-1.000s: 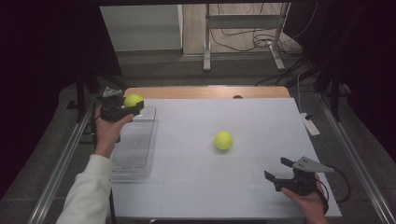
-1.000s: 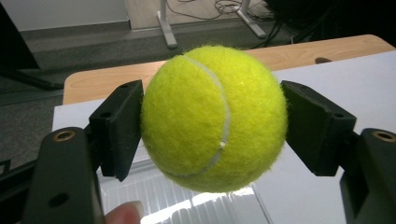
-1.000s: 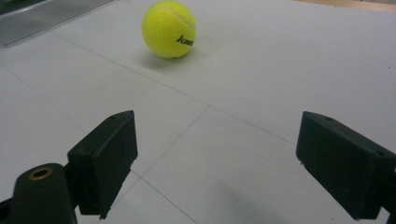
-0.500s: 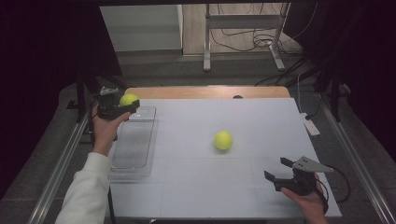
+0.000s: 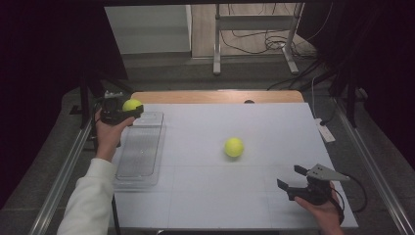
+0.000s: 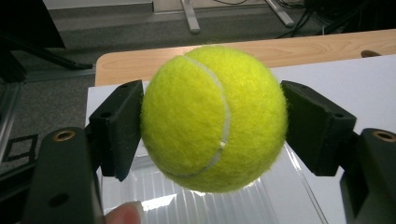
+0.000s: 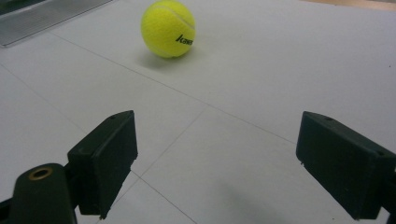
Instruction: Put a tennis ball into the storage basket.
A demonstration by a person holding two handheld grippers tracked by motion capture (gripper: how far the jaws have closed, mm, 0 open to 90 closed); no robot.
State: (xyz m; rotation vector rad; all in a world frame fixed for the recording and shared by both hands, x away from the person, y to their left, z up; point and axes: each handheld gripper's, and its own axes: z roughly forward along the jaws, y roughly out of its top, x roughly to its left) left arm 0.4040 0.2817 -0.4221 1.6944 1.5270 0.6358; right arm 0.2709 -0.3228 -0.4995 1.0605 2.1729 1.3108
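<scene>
The left gripper (image 5: 128,111), clamped on a fuzzy yellow tennis ball (image 6: 214,117), should lower it gently into the clear ribbed plastic tray (image 5: 140,152) (right gripper (image 5: 294,178) gapes idle).

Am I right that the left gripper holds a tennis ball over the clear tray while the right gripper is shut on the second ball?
Not quite: the right gripper is open and empty, with the second ball lying on the table ahead of it, as the right gripper view shows. The left gripper does hold a tennis ball over the clear tray.

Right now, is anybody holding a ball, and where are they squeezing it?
Yes. The left gripper clamps a yellow tennis ball across its middle, one jaw on each side. The right gripper is open and holds nothing.
</scene>
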